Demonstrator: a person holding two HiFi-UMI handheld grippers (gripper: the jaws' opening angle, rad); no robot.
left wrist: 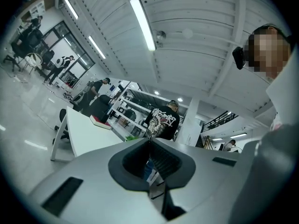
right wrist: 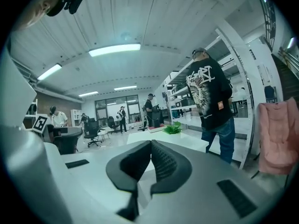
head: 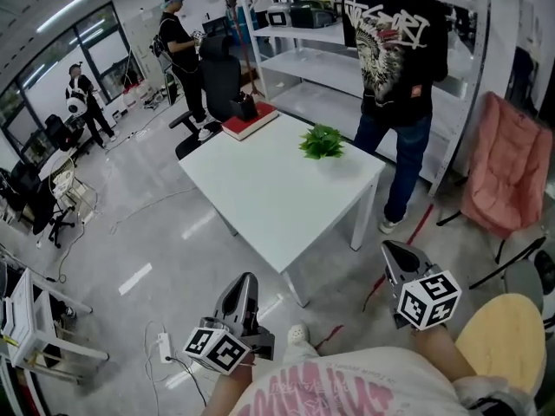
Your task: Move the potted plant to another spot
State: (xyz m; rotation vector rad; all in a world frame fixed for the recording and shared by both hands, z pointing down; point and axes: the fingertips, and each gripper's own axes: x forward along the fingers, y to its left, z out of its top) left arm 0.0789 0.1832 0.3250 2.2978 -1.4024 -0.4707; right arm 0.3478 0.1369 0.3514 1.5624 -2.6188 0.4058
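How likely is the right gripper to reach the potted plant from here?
Probably not yet: the right gripper, shut, is short of the white table at its near corner, and the potted plant sits near its far edge. Nothing stands between them.

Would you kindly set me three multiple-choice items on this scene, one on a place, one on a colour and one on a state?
1. Where does the potted plant stand?
A. on the floor
B. on the white table, near its far edge
C. on the shelves

2. What colour is the book on the table?
A. blue
B. yellow
C. red

3. How do the right gripper's jaws stand?
A. closed together, empty
B. wide apart
C. clamped on the plant

Answers: 1 B, the head view shows it on the tabletop near the person in black; 2 C, its cover is red; 3 A, the right gripper view shows the pads meeting with nothing between.
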